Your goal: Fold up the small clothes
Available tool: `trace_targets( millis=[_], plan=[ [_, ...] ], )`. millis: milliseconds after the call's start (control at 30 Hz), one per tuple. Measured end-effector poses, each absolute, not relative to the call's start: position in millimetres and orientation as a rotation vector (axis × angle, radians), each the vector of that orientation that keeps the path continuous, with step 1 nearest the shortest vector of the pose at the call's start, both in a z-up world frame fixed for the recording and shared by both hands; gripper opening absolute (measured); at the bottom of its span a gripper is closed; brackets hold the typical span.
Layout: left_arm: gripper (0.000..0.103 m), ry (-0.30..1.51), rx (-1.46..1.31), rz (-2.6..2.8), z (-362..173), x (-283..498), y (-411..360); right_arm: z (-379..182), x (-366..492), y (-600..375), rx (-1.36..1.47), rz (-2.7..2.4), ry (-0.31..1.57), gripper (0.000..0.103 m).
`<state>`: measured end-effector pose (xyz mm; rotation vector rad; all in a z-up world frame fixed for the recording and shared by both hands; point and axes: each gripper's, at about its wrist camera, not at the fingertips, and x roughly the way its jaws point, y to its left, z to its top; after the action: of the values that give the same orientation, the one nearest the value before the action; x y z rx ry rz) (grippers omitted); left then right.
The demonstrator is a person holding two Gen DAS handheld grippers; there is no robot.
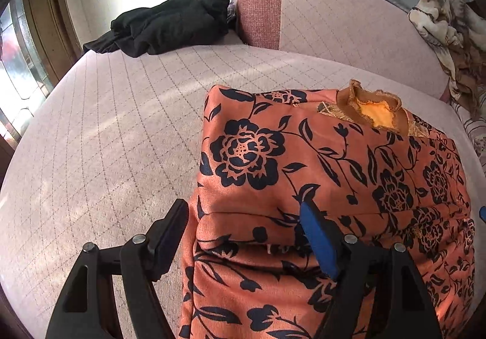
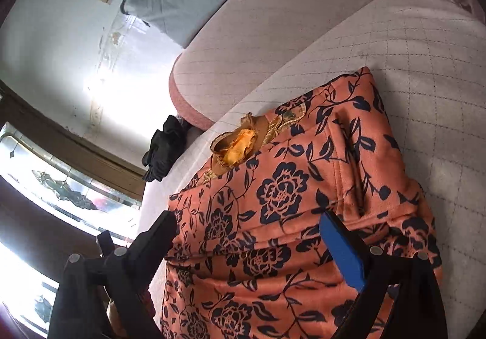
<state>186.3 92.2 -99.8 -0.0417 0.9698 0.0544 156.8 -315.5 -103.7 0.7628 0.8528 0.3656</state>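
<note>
Two grippers, one orange garment, one black garment, one patterned blanket. The left gripper (image 1: 243, 217) is spread wide and pinches nothing; the right gripper (image 2: 249, 231) is also spread and empty. The orange garment (image 1: 319, 162) with dark flowers and a gold collar lies folded on the sofa (image 1: 121, 132), directly under both grippers' fingers. Farther ahead lies the black garment (image 1: 170, 24); the blanket (image 1: 449, 32) is far right.

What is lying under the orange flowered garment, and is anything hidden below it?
The orange flowered garment lies folded on the pale quilted sofa seat, which shows around it. Its folded-in layers overlap; whatever sits beneath them is covered and cannot be seen.
</note>
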Motion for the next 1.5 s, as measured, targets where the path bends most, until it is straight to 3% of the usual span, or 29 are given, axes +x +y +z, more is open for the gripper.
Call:
trace_targets(
  millis=[133, 200, 467, 733, 800, 1067, 1367, 1433, 1467, 1500],
  plan=[
    [0.077, 0.972, -0.036, 0.054, -90.9, 172.0, 86.5, -131.1, 150.7, -314.6, 0.748, 0.336, 0.918, 0.098],
    [0.077, 0.968, -0.046, 0.054, -83.7, 163.6, 85.3, -167.4, 156.7, -322.5, 0.787, 0.224, 1.039, 0.097],
    [0.077, 0.915, -0.021, 0.063, -56.1, 129.7, 87.4, -127.3, 107.1, -304.0, 0.696, 0.290, 0.960, 0.097],
    [0.079, 0.888, -0.046, 0.046, -40.8, 73.1, 100.6, -135.2, 12.3, -335.3, 0.643, 0.209, 1.019, 0.097],
    [0.083, 0.898, -0.073, 0.040, -49.2, 48.2, 115.7, -133.4, -8.7, -350.2, 0.613, 0.186, 1.031, 0.097],
    [0.083, 1.101, -0.220, 0.101, -130.1, -41.4, 181.3, -151.3, -58.8, -395.9, 0.623, 0.176, 1.128, 0.097],
    [0.083, 1.151, -0.278, 0.055, -148.3, -59.0, 174.1, -165.8, -71.1, -383.1, 0.734, 0.324, 1.147, 0.096],
    [0.066, 1.140, -0.266, 0.042, -144.9, -60.7, 171.2, -164.3, -73.9, -383.3, 0.748, 0.307, 1.138, 0.089],
    [0.044, 1.142, -0.243, 0.050, -144.5, -61.1, 169.5, -163.0, -74.5, -381.2, 0.737, 0.302, 1.142, 0.084],
    [0.038, 1.146, -0.228, 0.053, -145.5, -61.0, 168.4, -163.1, -75.7, -379.4, 0.731, 0.304, 1.152, 0.068]
  ],
)
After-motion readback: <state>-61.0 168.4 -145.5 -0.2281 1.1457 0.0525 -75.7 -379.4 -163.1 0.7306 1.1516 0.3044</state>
